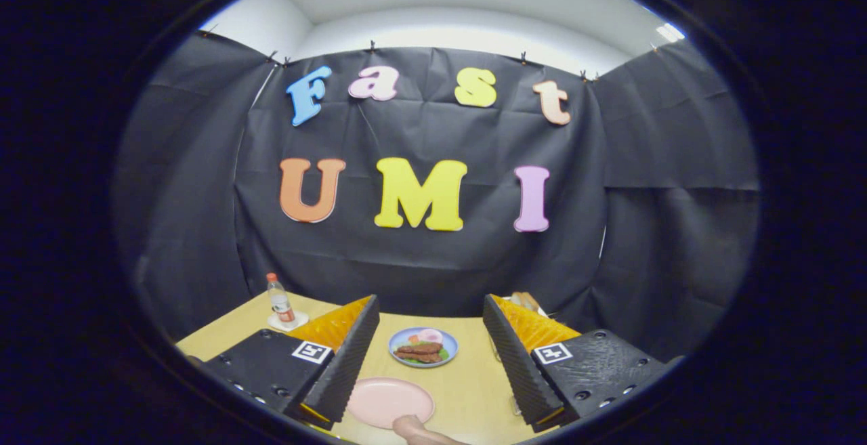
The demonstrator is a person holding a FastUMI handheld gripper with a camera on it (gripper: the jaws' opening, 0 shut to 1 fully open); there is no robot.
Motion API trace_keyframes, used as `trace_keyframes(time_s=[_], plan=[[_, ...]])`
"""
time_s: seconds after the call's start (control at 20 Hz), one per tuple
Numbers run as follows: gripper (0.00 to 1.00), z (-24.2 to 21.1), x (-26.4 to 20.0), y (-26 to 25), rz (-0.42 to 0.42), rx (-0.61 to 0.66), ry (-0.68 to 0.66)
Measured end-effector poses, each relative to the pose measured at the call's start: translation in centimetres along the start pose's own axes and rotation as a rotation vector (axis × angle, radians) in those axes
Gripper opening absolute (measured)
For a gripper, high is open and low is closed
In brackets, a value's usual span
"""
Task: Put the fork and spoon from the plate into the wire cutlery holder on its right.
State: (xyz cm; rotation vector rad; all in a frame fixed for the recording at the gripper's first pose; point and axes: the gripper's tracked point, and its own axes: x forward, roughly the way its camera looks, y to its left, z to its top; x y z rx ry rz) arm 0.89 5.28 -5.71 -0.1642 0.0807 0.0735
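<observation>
My gripper (429, 301) hangs above the near side of a wooden table (467, 384), open, with its fingers wide apart and nothing between them. A pink plate (391, 401) lies low between the fingers, close to the left finger (345, 357), and its visible surface looks plain. A person's fingertip (413, 428) touches the pink plate's near rim. Thin wire lines (499, 353) show against the inner face of the right finger, and the rest of that thing is hidden behind the finger. Pale brown tips (525, 300) poke up beyond the right finger; I cannot tell what they are.
A blue plate (401, 341) with toy food lies farther ahead between the fingers. At the table's far left corner, a small bottle (279, 301) with a red cap stands on a white coaster. Black cloth walls close the table's back and sides.
</observation>
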Motion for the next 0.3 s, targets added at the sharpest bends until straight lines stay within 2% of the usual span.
trace_keyframes(time_s=[0.15, 0.3], plan=[[0.94, 1.6, -1.6, 0.7, 0.001, -0.002, -0.049], [0.94, 1.5, -2.7, 1.6, 0.022, 0.023, -0.039]])
